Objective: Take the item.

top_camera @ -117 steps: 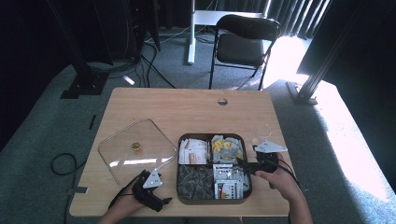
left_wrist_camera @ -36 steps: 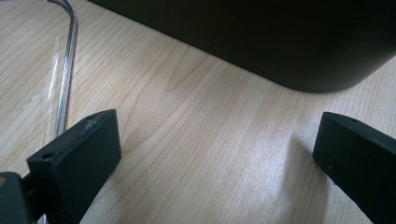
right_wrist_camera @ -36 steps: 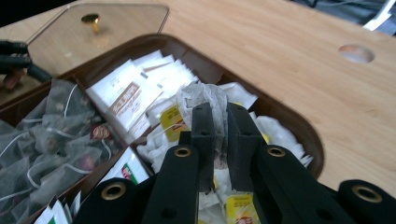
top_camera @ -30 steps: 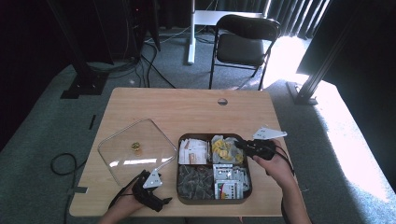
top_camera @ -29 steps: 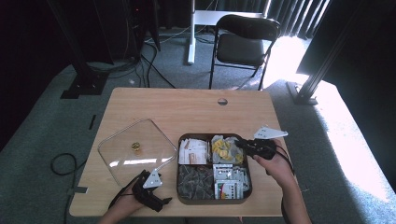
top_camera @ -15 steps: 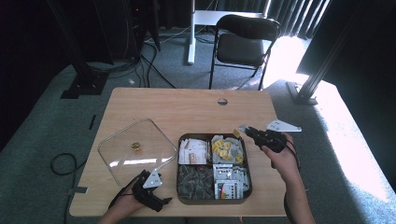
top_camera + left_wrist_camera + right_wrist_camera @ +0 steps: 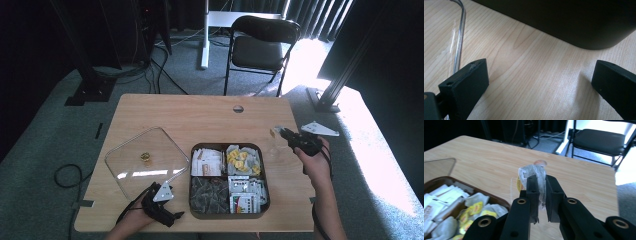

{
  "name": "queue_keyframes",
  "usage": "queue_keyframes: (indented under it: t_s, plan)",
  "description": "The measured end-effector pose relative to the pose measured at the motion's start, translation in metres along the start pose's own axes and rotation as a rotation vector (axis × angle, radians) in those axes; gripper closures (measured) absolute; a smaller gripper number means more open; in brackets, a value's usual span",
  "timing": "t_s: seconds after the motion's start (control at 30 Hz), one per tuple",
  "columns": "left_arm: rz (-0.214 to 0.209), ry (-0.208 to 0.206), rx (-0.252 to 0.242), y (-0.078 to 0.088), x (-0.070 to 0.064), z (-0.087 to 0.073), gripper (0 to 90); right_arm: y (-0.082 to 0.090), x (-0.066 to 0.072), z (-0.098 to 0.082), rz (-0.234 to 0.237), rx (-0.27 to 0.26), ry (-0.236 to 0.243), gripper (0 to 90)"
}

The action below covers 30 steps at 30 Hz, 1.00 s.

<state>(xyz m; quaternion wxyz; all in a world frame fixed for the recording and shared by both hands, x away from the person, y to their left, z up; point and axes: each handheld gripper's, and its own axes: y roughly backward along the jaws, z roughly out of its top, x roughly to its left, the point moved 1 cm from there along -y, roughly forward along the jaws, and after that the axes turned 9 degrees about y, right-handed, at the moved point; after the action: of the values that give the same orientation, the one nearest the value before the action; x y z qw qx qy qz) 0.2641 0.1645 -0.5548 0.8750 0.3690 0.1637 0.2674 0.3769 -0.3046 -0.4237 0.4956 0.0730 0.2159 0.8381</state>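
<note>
overhead forward-down view; two close jaw-level views sharing the table

black hand-held gripper, brass-ringed screw holes

No lettering is legible; print on the sachets in the tray is too blurred.

The counter is smooth pale wood, the lid glossy clear plastic, the tea bag thin crinkled paper.
</note>
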Motion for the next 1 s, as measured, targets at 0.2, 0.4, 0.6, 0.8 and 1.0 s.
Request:
queue_keyframes:
  t_s: [0.2,0.4,0.6,0.8,1.0]
  plan:
    - [0.0,0.0,0.0,0.0,0.0,0.0,1.2,0.002,-0.011,-0.002,-0.025,0.007,-0.016,82.5]
    - [0.0,0.0,0.0,0.0,0.0,0.0,1.2,0.001,-0.017,-0.005,-0.037,0.025,-0.018,82.5]
    - [0.0,0.0,0.0,0.0,0.0,0.0,1.2,-0.005,-0.021,-0.011,-0.039,0.043,-0.044,82.4]
    - [0.0,0.0,0.0,0.0,0.0,0.0,1.2,-0.015,-0.023,-0.018,-0.041,0.084,-0.054,82.2]
    - [0.0,0.0,0.0,0.0,0.0,0.0,1.2,-0.02,-0.025,-0.023,-0.046,0.1,-0.065,81.6]
